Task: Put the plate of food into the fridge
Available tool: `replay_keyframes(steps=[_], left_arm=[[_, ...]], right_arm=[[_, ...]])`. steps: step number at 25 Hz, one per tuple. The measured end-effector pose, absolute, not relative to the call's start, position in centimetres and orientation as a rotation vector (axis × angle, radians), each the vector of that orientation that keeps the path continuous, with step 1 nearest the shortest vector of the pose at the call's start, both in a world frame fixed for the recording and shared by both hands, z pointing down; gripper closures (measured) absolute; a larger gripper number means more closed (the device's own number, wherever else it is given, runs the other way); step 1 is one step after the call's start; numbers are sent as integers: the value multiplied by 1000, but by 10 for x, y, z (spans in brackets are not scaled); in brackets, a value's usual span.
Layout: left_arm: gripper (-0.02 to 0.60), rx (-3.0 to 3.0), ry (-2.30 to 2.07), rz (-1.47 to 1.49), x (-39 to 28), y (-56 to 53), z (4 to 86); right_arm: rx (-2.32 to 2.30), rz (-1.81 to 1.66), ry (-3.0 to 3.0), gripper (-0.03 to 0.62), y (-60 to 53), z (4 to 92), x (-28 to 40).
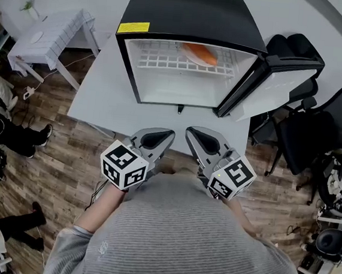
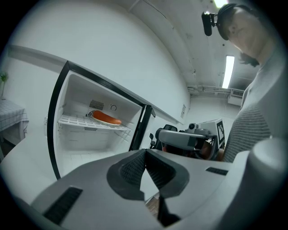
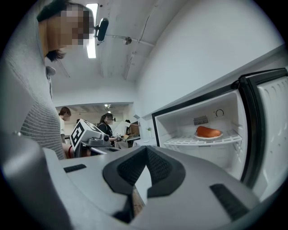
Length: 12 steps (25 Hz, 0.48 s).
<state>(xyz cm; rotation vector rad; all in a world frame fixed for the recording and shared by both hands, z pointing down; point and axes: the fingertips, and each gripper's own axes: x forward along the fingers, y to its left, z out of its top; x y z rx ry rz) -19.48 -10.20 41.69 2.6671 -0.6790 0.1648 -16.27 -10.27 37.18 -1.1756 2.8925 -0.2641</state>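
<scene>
Orange food point(image 1: 204, 54) on its plate point(image 1: 187, 50) sat inside the open fridge point(image 1: 189, 11); left gripper point(image 1: 162, 135) and right gripper point(image 1: 194, 134) hung at the near edge of the tabletop point(image 1: 96, 96), fingers clenched, empty

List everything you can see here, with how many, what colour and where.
fridge: one, black, white inside, on the table, door open
plate of food: one, orange on white, on the fridge's wire shelf
wire shelf: one, white, inside the fridge
table: one, white, under the fridge
side table: one, pale checked cloth, far left
office chairs: at least two, black, right of the table
left gripper: one, grey, shut, empty, before the fridge
right gripper: one, grey, shut, empty, beside the left one
</scene>
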Motion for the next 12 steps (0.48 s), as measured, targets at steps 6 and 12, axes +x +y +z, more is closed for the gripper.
replay_keyframes(steps=[6,12], left_arm=[[571,2657,-694,166,-201,-103,418],[571,2652,-687,164,-202,-105,419]], right_arm=[[-1157,-269,2903,582,-105,372,-169],[-1168,-283,2904,582,-106,375,-170]])
